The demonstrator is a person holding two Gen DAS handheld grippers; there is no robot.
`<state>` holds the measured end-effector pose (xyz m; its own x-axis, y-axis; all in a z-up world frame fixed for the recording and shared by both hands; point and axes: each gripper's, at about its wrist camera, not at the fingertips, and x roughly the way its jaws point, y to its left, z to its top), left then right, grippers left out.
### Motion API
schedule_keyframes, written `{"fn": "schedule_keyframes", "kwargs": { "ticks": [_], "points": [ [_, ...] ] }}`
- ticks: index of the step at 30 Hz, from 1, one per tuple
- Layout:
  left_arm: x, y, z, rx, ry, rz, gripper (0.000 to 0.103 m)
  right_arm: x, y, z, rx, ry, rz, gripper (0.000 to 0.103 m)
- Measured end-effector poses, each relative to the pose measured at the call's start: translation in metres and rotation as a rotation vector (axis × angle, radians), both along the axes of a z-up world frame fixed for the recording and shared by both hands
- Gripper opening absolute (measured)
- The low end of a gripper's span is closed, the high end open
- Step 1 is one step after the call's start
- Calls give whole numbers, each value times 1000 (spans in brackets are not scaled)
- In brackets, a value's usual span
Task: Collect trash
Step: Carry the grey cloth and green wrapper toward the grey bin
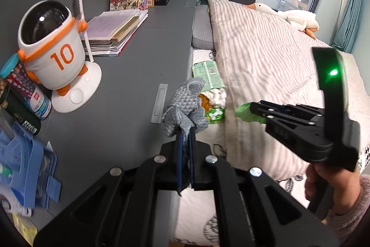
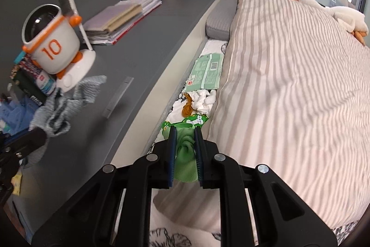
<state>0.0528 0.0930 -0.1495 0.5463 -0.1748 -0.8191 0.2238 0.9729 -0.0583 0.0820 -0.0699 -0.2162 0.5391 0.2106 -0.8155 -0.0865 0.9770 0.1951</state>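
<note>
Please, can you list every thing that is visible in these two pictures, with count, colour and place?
grey cloth: 1, grey, held over the shelf edge
green bag: 1, green, held over the bed gap
flattened carton: 1, pale green, on the sheet beside the duvet
crumpled tissue: 1, white, below the carton
orange peel: 1, orange-brown, beside the tissue
green wrapper: 1, green and white, below the tissue
robot-shaped bin: 1, white and orange, marked 10, on the shelf
book stack: 1, mixed, on the shelf
duvet: 1, striped beige, on the bed
goose plush: 1, white, near the window
left gripper: 1, black, shut on the cloth
right gripper: 1, black, shut on the bag
</note>
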Motion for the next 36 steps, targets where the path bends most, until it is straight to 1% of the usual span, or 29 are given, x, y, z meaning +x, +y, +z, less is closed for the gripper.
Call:
{"fn": "schedule_keyframes", "kwargs": {
  "ticks": [3, 6, 8, 9, 12, 13, 17, 18, 21, 23, 24, 26, 27, 29, 33, 36],
  "points": [
    [-17, -10, 13, -13, -7, 43, 5, -17, -12, 27, 6, -25, 54, 14],
    [-39, -18, 25, -22, -14, 113, 5, -34, -25, 55, 14, -57, 136, 14],
    [-61, -25, 34, -31, -20, 185, 5, -44, -31, 69, 22, -73, 195, 14],
    [-67, -27, 36, -31, -23, 207, 5, -51, -34, 78, 29, -84, 241, 14],
    [-105, -38, 49, -23, -51, 323, 5, -69, -39, 95, 33, -114, 354, 14],
    [-115, -40, 52, -21, -60, 358, 5, -78, -40, 101, 39, -125, 410, 14],
    [-168, -45, 67, -32, -95, 532, 5, -108, -34, 118, 53, -151, 582, 14],
    [-178, -46, 69, -31, -100, 561, 5, -116, -30, 121, 55, -153, 618, 14],
    [-225, -44, 78, -22, -117, 704, 5, -144, -15, 129, 67, -152, 756, 14],
    [-251, -40, 81, -15, -121, 778, 5, -165, 2, 133, 75, -149, 858, 14],
    [-271, -37, 83, -8, -123, 833, 5, -180, 14, 136, 78, -149, 919, 14],
    [-303, -33, 86, 0, -127, 911, 5, -202, 33, 139, 86, -147, 1008, 14],
    [-325, -29, 89, 5, -128, 968, 5, -218, 47, 142, 95, -144, 1067, 14],
    [-359, -26, 92, 16, -129, 1046, 5, -247, 67, 148, 111, -141, 1156, 14],
    [-445, -19, 100, 42, -133, 1228, 5, -320, 108, 163, 145, -152, 1346, 14],
    [-502, -18, 106, 63, -135, 1339, 5, -388, 135, 168, 175, -157, 1493, 14]
  ]
}}
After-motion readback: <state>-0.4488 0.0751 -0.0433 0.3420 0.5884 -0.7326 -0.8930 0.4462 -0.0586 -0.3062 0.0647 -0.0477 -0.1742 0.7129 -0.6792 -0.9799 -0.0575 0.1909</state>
